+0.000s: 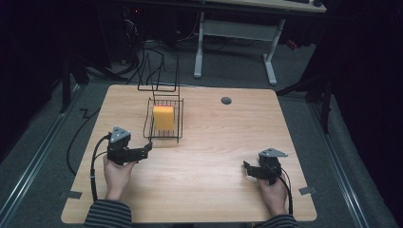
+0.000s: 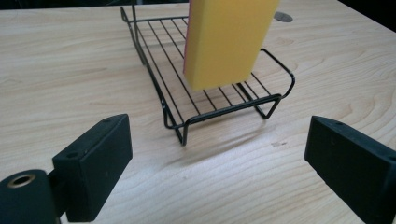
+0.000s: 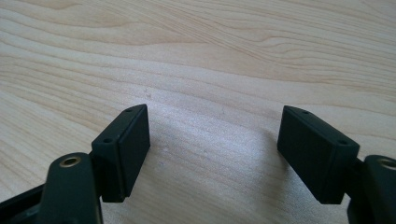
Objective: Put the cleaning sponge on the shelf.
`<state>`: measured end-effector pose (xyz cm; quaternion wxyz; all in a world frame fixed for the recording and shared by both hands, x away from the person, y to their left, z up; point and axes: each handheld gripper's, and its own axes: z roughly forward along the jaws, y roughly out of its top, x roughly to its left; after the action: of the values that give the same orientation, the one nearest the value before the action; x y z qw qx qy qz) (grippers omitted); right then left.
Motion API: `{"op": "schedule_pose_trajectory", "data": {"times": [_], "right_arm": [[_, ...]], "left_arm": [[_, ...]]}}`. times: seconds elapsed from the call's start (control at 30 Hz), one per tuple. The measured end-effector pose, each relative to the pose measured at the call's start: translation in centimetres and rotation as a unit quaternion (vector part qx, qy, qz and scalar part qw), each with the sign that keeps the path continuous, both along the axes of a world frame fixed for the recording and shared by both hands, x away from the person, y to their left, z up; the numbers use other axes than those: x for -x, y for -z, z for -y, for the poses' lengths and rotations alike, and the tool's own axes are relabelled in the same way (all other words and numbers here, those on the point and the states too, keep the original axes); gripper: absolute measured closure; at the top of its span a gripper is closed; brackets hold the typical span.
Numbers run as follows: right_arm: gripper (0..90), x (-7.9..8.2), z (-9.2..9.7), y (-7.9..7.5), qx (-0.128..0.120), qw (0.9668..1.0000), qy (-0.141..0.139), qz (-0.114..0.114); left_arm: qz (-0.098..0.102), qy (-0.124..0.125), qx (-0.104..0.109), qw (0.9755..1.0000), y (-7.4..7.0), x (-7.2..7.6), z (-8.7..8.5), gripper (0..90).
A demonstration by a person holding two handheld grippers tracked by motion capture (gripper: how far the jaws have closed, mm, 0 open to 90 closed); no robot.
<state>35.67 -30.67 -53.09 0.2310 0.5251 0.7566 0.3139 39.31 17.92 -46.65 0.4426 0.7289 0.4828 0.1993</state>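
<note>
The yellow rectangular foam sponge (image 1: 163,117) is standing upright inside the black wire rack (image 1: 176,134), on the far half of the light wooden table (image 1: 214,142). The left gripper (image 1: 146,149) is sitting just in front of the rack's near left corner, with its jaws standing apart and holding nothing. The right gripper (image 1: 246,167) is resting well away from the rack, on the near right side, and its jaws are standing apart too.

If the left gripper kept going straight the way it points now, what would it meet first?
Probably the near corner of the black wire rack, which lies just ahead between the open jaws of the left gripper. The yellow sponge standing in it comes after. Depth is hard to judge.
</note>
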Motion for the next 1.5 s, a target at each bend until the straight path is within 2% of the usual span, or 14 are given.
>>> {"op": "schedule_pose_trajectory", "data": {"times": [0.2, 0.63, 0.8, 0.93, 1.27, 1.5], "right_arm": [[25.6, 0.0, 0.0, 0.0, 0.0, 1.0, 0.0, 0.0], [25.6, 0.0, 0.0, 0.0, 0.0, 1.0, 0.0, 0.0], [25.6, 0.0, 0.0, 0.0, 0.0, 1.0, 0.0, 0.0], [25.6, 0.0, 0.0, 0.0, 0.0, 1.0, 0.0, 0.0], [25.6, 0.0, 0.0, 0.0, 0.0, 1.0, 0.0, 0.0], [25.6, 0.0, 0.0, 0.0, 0.0, 1.0, 0.0, 0.0]], "left_arm": [[-0.005, -0.005, 0.008, 0.9999, 0.8, 0.5, -0.7, 9.2], [-0.02, -0.016, 0.007, 0.9996, 2.4, 1.1, -1.6, 10.5], [-0.027, -0.022, -0.002, 0.9994, 3.2, 1.2, -1.8, 11.1], [-0.033, -0.025, -0.001, 0.9991, 3.8, 1.2, -2.0, 11.5], [-0.05, -0.03, -0.012, 0.9982, 5.0, 1.2, -2.1, 12.1], [-0.057, -0.038, -0.038, 0.997, 5.7, 1.0, -2.1, 12.3]]}}
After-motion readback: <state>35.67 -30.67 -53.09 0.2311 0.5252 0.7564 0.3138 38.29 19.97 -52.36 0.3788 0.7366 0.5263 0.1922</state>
